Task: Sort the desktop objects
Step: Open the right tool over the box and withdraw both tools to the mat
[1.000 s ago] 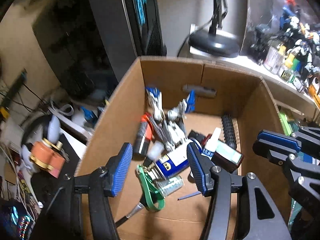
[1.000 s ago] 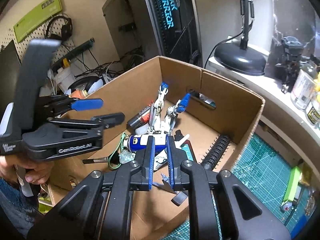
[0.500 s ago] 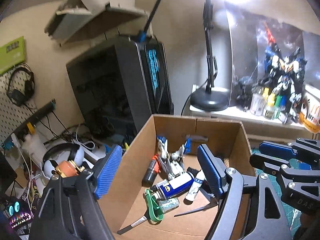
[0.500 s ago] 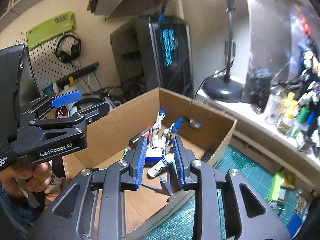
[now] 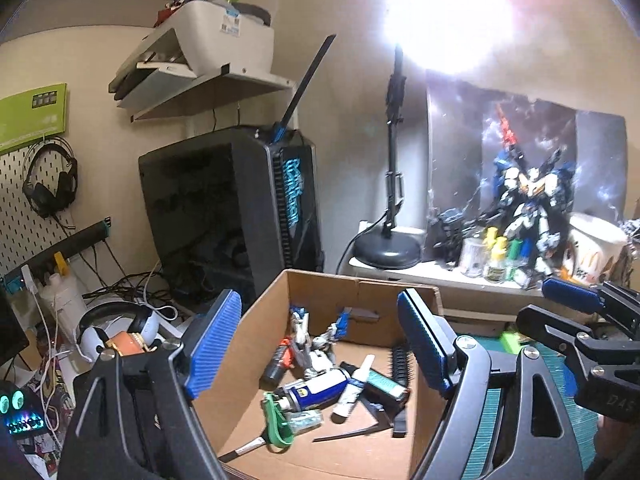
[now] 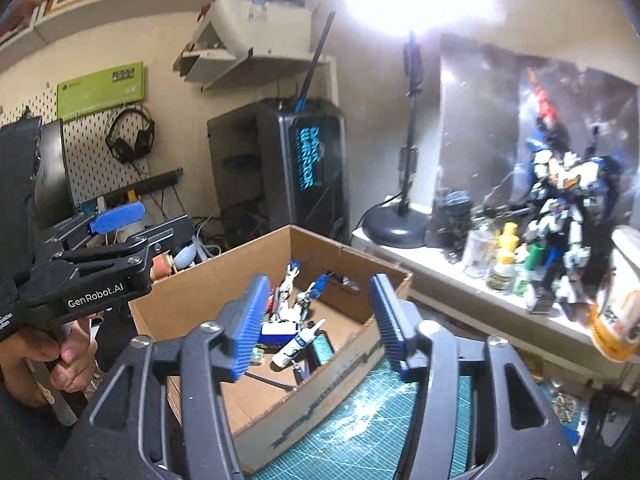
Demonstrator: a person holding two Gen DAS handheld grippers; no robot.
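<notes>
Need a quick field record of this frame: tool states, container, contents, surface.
left tool: open, empty, above the box
right tool: open, empty, above the box
container: cardboard box, open top
contents: white tube, blue spray can, toy robot figure, black comb, green strap
surface: green cutting mat beside the box

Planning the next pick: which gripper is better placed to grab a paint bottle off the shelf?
Probably the right gripper: open, empty, and the paint bottles stand on its side. The left gripper faces the cardboard box.
</notes>
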